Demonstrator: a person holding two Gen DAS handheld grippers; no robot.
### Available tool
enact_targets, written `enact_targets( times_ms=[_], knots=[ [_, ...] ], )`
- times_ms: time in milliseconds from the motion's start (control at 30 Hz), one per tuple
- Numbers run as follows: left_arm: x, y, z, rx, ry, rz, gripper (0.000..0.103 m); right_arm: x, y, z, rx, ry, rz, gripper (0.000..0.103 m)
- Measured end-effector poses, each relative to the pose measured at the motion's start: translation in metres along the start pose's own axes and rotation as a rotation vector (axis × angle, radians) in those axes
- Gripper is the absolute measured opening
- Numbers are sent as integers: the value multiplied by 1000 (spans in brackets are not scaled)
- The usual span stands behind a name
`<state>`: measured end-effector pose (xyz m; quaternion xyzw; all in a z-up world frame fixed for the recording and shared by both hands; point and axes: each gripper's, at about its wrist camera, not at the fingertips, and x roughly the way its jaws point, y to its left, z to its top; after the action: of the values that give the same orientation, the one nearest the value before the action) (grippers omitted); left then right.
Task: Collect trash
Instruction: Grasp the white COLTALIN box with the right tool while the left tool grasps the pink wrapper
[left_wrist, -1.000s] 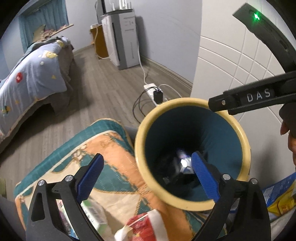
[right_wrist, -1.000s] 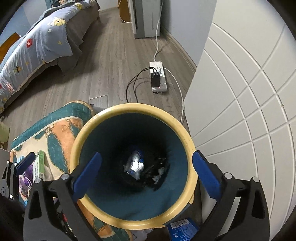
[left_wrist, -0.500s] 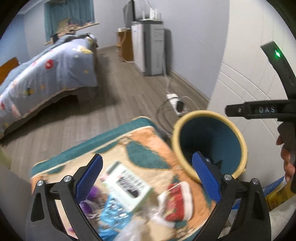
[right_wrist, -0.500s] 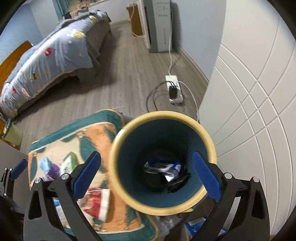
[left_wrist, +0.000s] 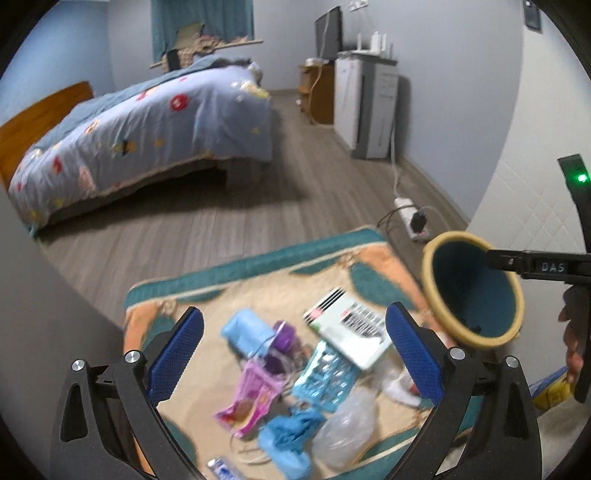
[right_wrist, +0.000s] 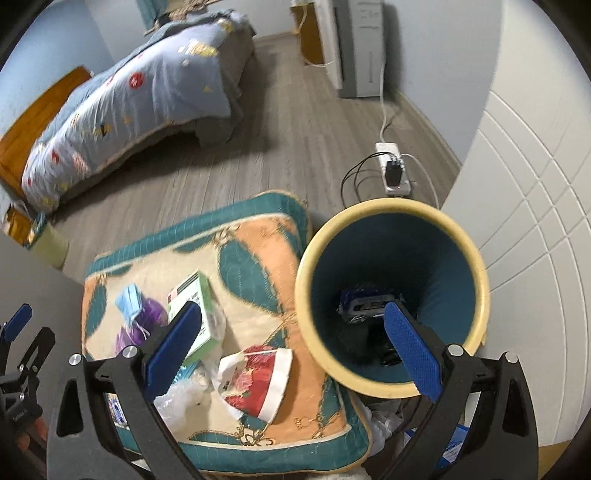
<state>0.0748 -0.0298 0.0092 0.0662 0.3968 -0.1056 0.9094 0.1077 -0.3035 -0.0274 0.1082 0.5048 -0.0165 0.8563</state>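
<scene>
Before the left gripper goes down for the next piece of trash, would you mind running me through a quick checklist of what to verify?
1. Left gripper open and holding nothing: ok.
2. Right gripper open and holding nothing: ok.
3. Trash remains on the cushion, such as the green and white box and the red and white wrapper: ok.
4. Bin upright beside the cushion with its mouth unblocked: ok.
5. Room left in the bin, with only a few items at the bottom: ok.
6. Clean grasp on a single piece, since the pieces overlap and the left view is blurred: cannot tell.
</scene>
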Motion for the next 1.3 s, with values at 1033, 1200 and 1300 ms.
enact_targets(
  times_ms=[1033,1200,1300],
  knots=[
    [70,68,-72,20,215,75,98,112,148,-28,-411,175,-118,97],
    [77,69,-79,29,225,64,98,127,155,-28,-405,209,-118,97],
    [83,70,-84,26,249,52,98,135,162,-31,-416,229,-117,97]
  ],
)
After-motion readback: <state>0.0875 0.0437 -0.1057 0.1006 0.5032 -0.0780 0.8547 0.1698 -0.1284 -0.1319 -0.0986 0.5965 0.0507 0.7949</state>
